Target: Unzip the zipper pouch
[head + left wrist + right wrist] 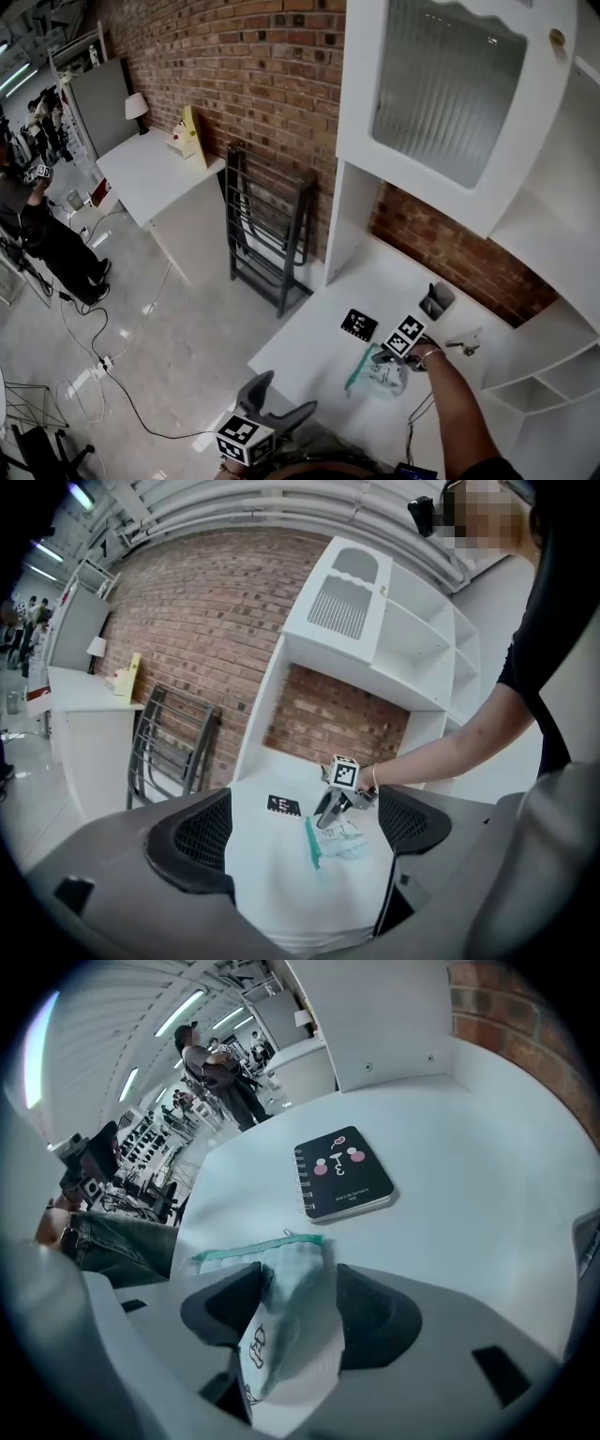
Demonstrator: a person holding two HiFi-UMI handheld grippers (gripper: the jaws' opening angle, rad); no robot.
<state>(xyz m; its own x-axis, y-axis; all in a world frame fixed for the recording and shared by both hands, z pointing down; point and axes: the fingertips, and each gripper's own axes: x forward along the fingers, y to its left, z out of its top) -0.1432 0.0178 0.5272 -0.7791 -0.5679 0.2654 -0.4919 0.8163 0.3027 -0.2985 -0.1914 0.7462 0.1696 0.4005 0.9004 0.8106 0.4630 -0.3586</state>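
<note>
The zipper pouch (286,1307), pale and see-through with a small black drawing on its side, lies on the white worktop (305,352) near the worktop's front edge. Its teal zipper (258,1246) runs along one long edge. In the right gripper view that edge is the far one, at 12 o'clock. In the head view it is the pouch's 9 o'clock side.

The right hand-held gripper (390,362) comes down steeply onto the pouch from the pouch's 1 o'clock side in the head view. Its jaws stand narrow, with the pouch's body bunched up between the two dark pads and touching both. The zipper edge is outside the grip, just beyond the pad tips.

A black spiral-bound notebook (345,1172) with a little face on its cover lies flat at 11 o'clock from the pouch in the head view, near it but not touching. A grey cup (437,300) stands at 1 o'clock, further back by the brick wall (441,248).

The left hand-held gripper (281,398) is at 8 o'clock from the pouch, off the worktop's front corner and well apart from it. It points toward the pouch with its jaws spread wide and nothing between them. A dark metal rack (267,225) stands on the floor at 10 o'clock.
</note>
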